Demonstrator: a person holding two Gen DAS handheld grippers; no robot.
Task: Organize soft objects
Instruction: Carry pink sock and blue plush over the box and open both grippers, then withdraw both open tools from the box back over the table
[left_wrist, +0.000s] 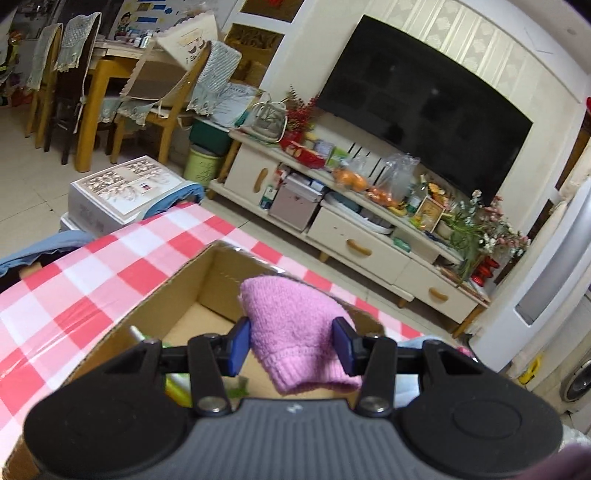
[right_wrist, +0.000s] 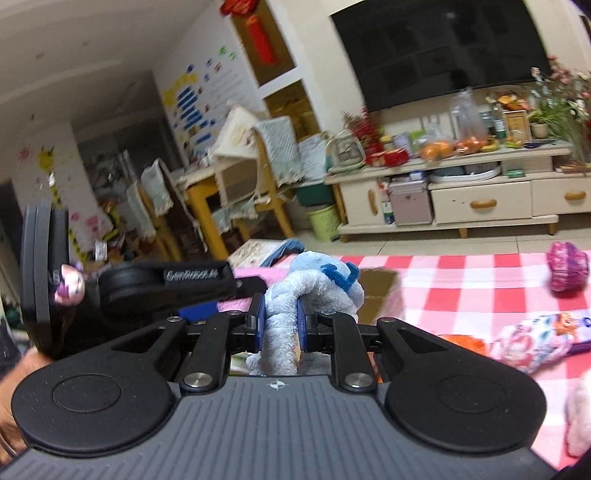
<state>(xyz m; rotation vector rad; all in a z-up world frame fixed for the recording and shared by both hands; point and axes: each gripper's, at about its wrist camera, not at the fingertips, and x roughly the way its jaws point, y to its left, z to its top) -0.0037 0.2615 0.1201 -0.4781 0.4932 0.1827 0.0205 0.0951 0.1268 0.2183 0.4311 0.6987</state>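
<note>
Your left gripper (left_wrist: 291, 345) was clamped on a pink knitted item (left_wrist: 295, 332), its blue pads (left_wrist: 238, 345) pressing in from either side; the piece was soft and nubbly, with a ribbed cuff hanging toward the camera and a rounded, folded top pointing away from you. It hung between the fingers, above the open cardboard box (left_wrist: 192, 273) that sat directly beneath and ahead of that gripper, plain brown corrugated board with a bare floor and something green and white lying in its near left corner. The box stood on the surface (left_wrist: 74, 280), which was covered in a glossy red, pink and white checked cloth. Your right gripper (right_wrist: 280, 321) was closed tight on a pale blue plush toy (right_wrist: 314, 288), squeezing a narrow, rope-like limb of fuzzy pile between its pads while the bulkier body, with darker blue stitched trim, bulged just beyond the fingertips. To the left of that gripper, your other tool's black body showed side-on. Off to the right of the right gripper, on the same checked cloth, lay a crinkly magenta ball-shaped item (right_wrist: 567, 266) farther away and a printed, cartoon-patterned fabric bundle (right_wrist: 535, 339) nearer, both well apart from the plush. At the far right edge a pale fluffy shape was too blurred to identify.
</note>
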